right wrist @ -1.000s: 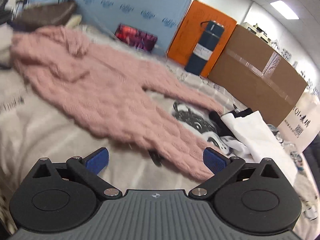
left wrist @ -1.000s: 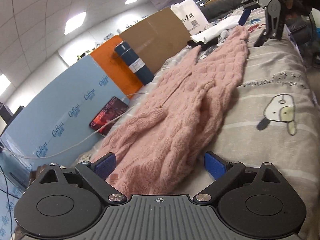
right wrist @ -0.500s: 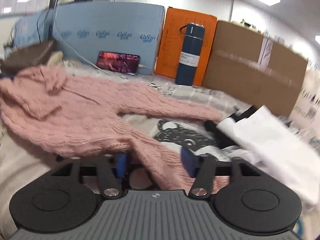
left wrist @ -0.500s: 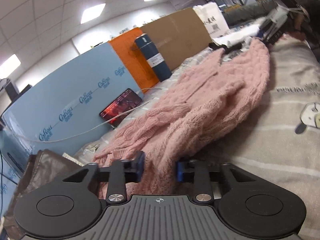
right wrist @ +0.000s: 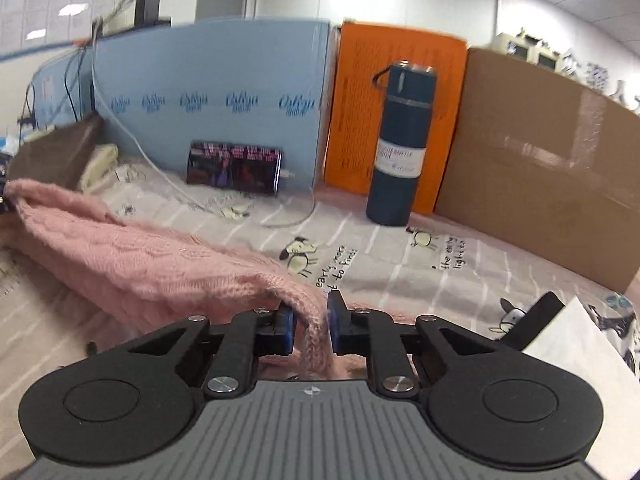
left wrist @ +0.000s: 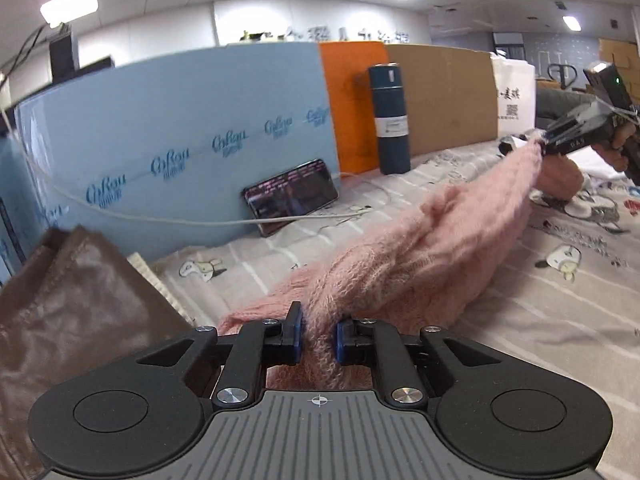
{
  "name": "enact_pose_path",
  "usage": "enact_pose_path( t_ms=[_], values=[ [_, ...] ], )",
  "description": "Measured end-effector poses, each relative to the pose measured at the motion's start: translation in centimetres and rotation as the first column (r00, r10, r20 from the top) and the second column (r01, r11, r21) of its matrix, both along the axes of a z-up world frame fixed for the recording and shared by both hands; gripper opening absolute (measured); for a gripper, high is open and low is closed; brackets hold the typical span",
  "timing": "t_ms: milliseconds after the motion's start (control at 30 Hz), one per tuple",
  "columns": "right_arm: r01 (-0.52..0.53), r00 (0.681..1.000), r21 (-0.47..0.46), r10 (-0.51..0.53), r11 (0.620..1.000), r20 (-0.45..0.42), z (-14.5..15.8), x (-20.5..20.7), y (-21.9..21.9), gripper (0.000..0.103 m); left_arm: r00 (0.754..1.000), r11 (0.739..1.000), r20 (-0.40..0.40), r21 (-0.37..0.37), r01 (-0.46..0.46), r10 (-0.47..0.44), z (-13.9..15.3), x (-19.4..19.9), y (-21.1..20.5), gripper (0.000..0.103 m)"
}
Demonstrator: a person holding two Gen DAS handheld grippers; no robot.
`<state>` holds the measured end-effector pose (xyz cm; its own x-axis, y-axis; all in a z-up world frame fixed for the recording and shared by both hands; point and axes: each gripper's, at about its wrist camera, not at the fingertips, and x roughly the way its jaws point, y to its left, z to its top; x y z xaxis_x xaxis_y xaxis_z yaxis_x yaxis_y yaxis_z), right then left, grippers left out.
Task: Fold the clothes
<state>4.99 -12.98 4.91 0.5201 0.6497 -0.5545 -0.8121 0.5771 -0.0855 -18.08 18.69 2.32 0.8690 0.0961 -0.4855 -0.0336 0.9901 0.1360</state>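
Fingers (left wrist: 296,336) of left gripper (left wrist: 318,336) clamped on a bunched edge of a pink sweater (left wrist: 420,252), blue pads pressing fuzzy knit from both sides. Left wrist view: sweater lifted off a bed sheet (left wrist: 560,320) and stretched as a sagging band toward right gripper (left wrist: 541,148), seen far right and gripping the other end. Sheet grey-and-white striped with cartoon dog prints, soft and slightly rumpled. Brown leather-like bag (left wrist: 72,300) at left, wrinkled and glossy. Behind: smooth blue foam panel (left wrist: 180,128), phone (left wrist: 292,196) leaning on it with a white cable (left wrist: 200,220) trailing, tall dark-blue cylindrical flask (left wrist: 390,116), orange board, flat cardboard sheet (left wrist: 444,92).

Right wrist view: fingers (right wrist: 285,330) of right gripper (right wrist: 310,328) closed on a narrow ribbed strip of the sweater (right wrist: 132,256), thick cable-knit, loosely woven and hairy, draping leftward to the frame edge. White garment (right wrist: 580,368) and a black piece at lower right, on the sheet (right wrist: 440,280).

Likely risks: narrow pinch on loose knit slipping out under the garment's hanging weight; too much pull between grippers stretching or distorting the yarn; sagging middle dragging across the cable or brushing the phone or flask and toppling them; fold landing crooked if ends held unevenly.
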Motion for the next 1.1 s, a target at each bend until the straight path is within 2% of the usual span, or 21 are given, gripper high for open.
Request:
enact_pose_path(
  t_ms=[100, 167, 233, 300, 367, 433, 533, 633, 733, 767, 833, 867, 900, 967, 1000, 1100],
  values=[
    [-0.004, 0.999, -0.053, 0.002, 0.999, -0.04, -0.5, 2.1, 1.8, 0.015, 1.0, 0.998, -0.025, -0.058, -0.016, 0.014, -0.3, 1.3, 1.1, 0.023],
    [0.0, 0.997, -0.071, -0.005, 0.998, -0.071, -1.0, 3.1, 2.4, 0.019, 0.999, 0.996, -0.009, -0.081, -0.045, 0.045, -0.4, 1.7, 1.4, 0.031],
    [0.005, 0.995, -0.092, -0.013, 0.996, -0.094, -1.4, 4.1, 2.9, 0.041, 0.998, 0.995, 0.022, -0.082, -0.052, 0.054, 0.0, 2.3, 1.1, 0.05],
    [0.015, 0.994, -0.105, -0.026, 0.994, -0.103, -1.4, 4.8, 2.9, 0.055, 0.996, 0.995, 0.05, -0.077, -0.067, 0.071, 0.3, 2.9, 0.6, 0.06],
    [0.019, 0.993, -0.096, -0.03, 0.995, -0.117, -1.2, 5.4, 2.5, 0.061, 0.992, 0.99, 0.055, -0.099, -0.105, 0.111, 0.6, 3.9, 0.6, 0.061],
    [0.027, 0.992, -0.09, -0.038, 0.996, -0.122, -0.8, 5.8, 1.8, 0.073, 0.985, 0.976, 0.052, -0.154, -0.152, 0.162, 0.6, 4.9, 1.3, 0.061],
    [0.066, 0.989, -0.086, -0.076, 0.994, -0.124, -0.5, 6.4, 0.2, 0.076, 0.969, 0.948, 0.009, -0.209, -0.24, 0.247, -0.2, 6.4, 2.8, 0.062],
    [0.15, 0.979, -0.01, -0.15, 0.989, -0.137, -0.6, 6.5, -2.0, 0.076, 0.965, 0.934, -0.05, -0.242, -0.261, 0.257, -1.7, 7.4, 3.6, 0.062],
    [0.237, 0.962, 0.076, -0.223, 0.969, -0.156, -0.7, 6.5, -4.3, 0.076, 0.971, 0.939, -0.04, -0.25, -0.236, 0.234, -2.1, 7.3, 3.8, 0.064],
    [0.273, 0.953, 0.122, -0.251, 0.954, -0.169, -0.8, 6.4, -5.1, 0.076, 0.975, 0.942, -0.029, -0.253, -0.221, 0.221, -2.0, 7.2, 3.8, 0.066],
    [0.354, 0.928, 0.226, -0.311, 0.908, -0.203, -0.9, 5.6, -6.2, 0.076, 0.983, 0.948, -0.013, -0.265, -0.178, 0.181, -1.7, 7.1, 3.8, 0.076],
    [0.383, 0.918, 0.262, -0.332, 0.886, -0.218, -1.0, 5.2, -6.5, 0.076, 0.987, 0.947, -0.014, -0.277, -0.161, 0.163, -1.7, 7.1, 3.9, 0.076],
    [0.402, 0.91, 0.288, -0.345, 0.869, -0.231, -1.1, 4.8, -6.7, 0.077, 0.989, 0.945, -0.011, -0.291, -0.147, 0.15, -1.7, 7.2, 3.9, 0.074],
    [0.439, 0.894, 0.317, -0.373, 0.841, -0.249, -1.5, 4.2, -6.9, 0.076, 0.991, 0.942, -0.001, -0.31, -0.127, 0.133, -1.7, 7.2, 3.8, 0.03],
    [0.453, 0.887, 0.302, -0.391, 0.839, -0.245, -1.7, 4.1, -6.6, 0.076, 0.991, 0.942, 0.002, -0.312, -0.123, 0.13, -1.7, 7.2, 3.6, 0.012],
    [0.495, 0.865, 0.258, -0.444, 0.83, -0.234, -2.5, 3.8, -5.9, 0.072, 0.993, 0.943, 0.003, -0.314, -0.113, 0.12, -1.5, 7.2, 3.2, 0.012]
  ],
)
